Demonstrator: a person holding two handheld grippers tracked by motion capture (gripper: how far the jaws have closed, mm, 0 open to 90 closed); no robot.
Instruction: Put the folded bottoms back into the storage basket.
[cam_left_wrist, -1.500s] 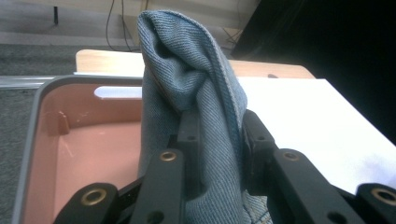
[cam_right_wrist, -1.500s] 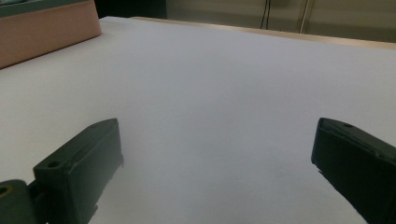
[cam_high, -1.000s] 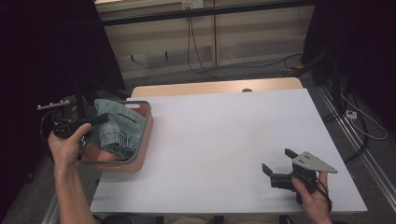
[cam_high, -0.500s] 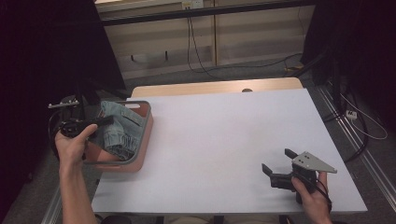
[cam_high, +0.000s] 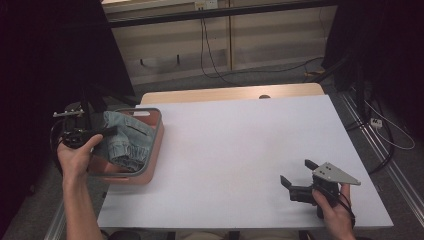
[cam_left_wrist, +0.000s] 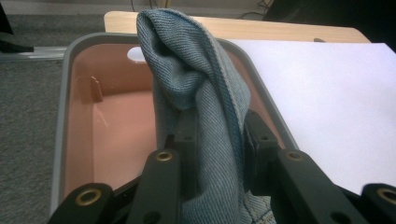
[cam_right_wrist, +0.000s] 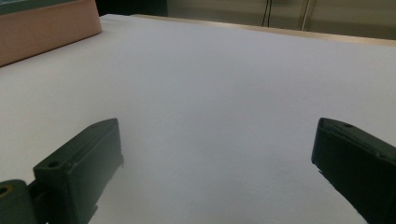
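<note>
Left gripper (cam_left_wrist: 215, 140) fingers clamped on denim (cam_left_wrist: 196, 79)

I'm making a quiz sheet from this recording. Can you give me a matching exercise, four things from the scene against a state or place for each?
Things:
1. denim garment
2. pink bin
3. right gripper
4. left gripper

States:
a. jaws open over bare tabletop
b. sits at the table's left edge
c. pinched between two jaws
d. shut on cloth

Pairs: 1-c, 2-b, 3-a, 4-d
</note>
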